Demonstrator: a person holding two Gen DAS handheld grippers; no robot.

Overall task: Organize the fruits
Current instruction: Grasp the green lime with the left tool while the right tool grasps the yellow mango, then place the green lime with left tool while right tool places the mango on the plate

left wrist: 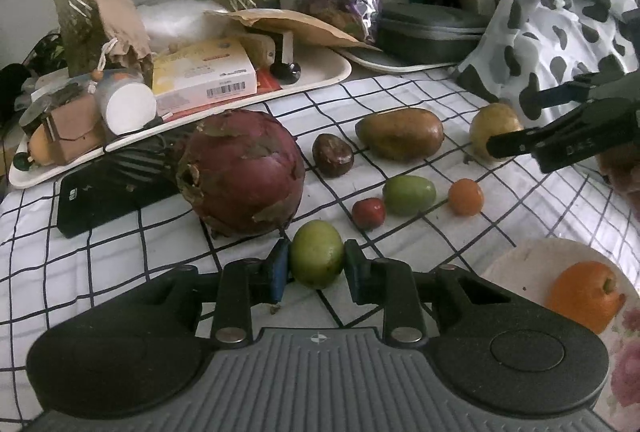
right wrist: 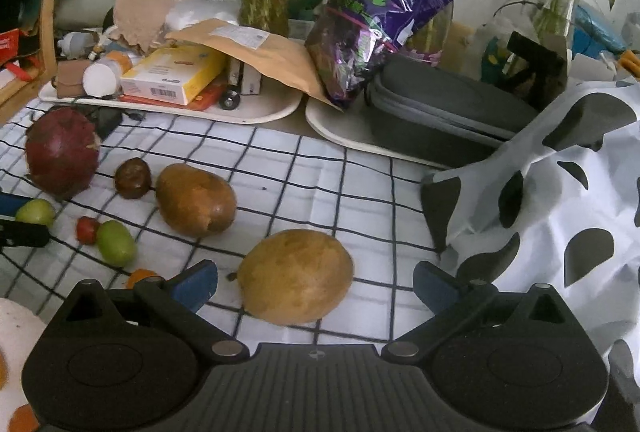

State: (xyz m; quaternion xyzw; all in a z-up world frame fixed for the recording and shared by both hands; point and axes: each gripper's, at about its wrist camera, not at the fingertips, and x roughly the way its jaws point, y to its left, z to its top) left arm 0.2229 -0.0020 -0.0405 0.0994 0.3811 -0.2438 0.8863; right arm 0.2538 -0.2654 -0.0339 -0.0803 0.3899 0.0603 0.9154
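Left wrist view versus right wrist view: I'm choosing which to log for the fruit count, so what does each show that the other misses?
Only the left wrist view shows the orange on the floral plate and the left gripper shut on a green fruit.

Only the right wrist view shows the right gripper open, its jaws either side of the yellow fruit without touching it.

Both show the dragon fruit, the dark round fruit, the mango, the small red fruit and the checked cloth.
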